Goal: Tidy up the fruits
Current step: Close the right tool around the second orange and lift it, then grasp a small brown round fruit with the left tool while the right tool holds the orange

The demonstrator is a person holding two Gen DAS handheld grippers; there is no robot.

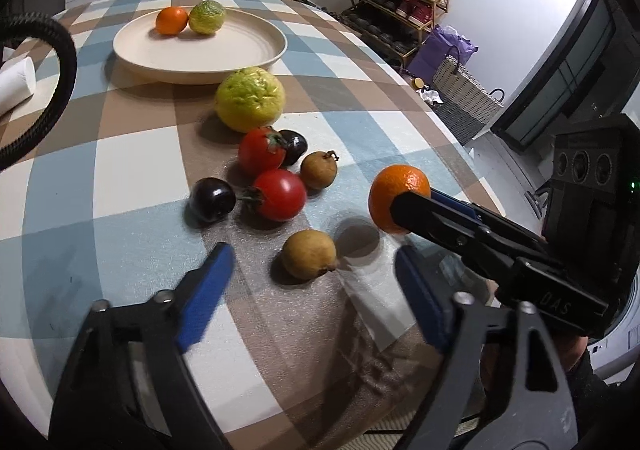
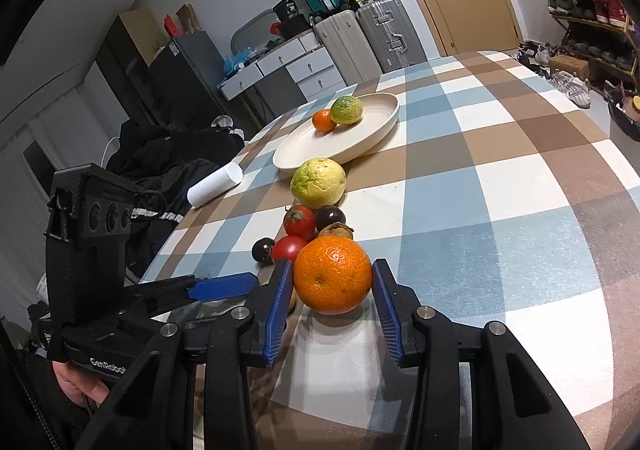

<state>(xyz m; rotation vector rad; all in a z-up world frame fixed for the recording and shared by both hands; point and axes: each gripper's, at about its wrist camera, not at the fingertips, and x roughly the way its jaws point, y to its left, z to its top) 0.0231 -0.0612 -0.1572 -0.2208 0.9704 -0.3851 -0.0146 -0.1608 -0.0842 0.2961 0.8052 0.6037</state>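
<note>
two fruits sit on the plate [image 1: 248,49] at the table's far edge; right gripper [image 2: 332,302] clamps an orange [image 2: 333,274], left gripper [image 1: 312,290] gapes empty, seven more wait.

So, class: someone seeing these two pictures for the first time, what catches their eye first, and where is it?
The bright orange gripped between the blue pads of the right gripper, lifted just off the checked tablecloth. Next, the loose cluster of tomatoes, dark fruits and the big yellow-green fruit mid-table, with the cream plate behind already holding two fruits. The left gripper is open.
</note>
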